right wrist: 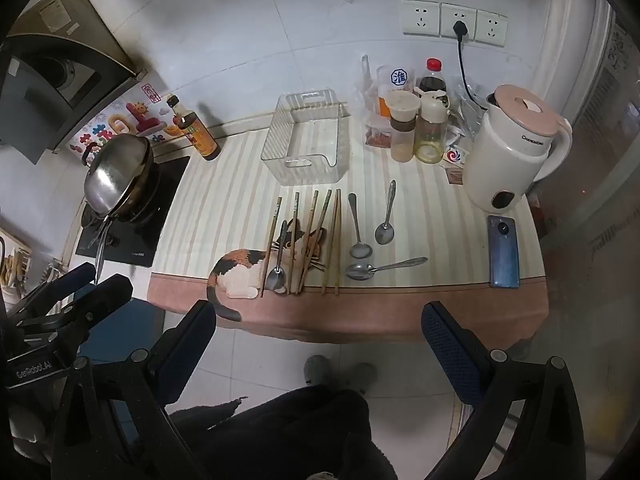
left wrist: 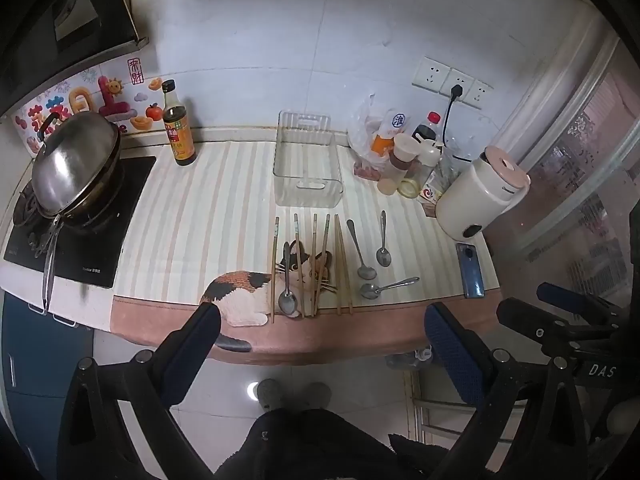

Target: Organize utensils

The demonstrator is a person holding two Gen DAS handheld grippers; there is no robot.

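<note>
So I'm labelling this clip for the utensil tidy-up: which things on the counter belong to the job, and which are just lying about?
Part of the job:
- chopsticks, loose on the mat
- four spoons, loose on the mat
- clear bin, empty
- left gripper and right gripper, both open, holding nothing

Just lying about:
- kettle
- phone
- sauce bottle
- wok
- condiment jars

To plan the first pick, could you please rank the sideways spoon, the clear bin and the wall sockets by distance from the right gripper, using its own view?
From the right gripper:
1. Sideways spoon, near the mat's front edge.
2. Clear bin, mid-counter behind the chopsticks.
3. Wall sockets, high on the wall.
</note>
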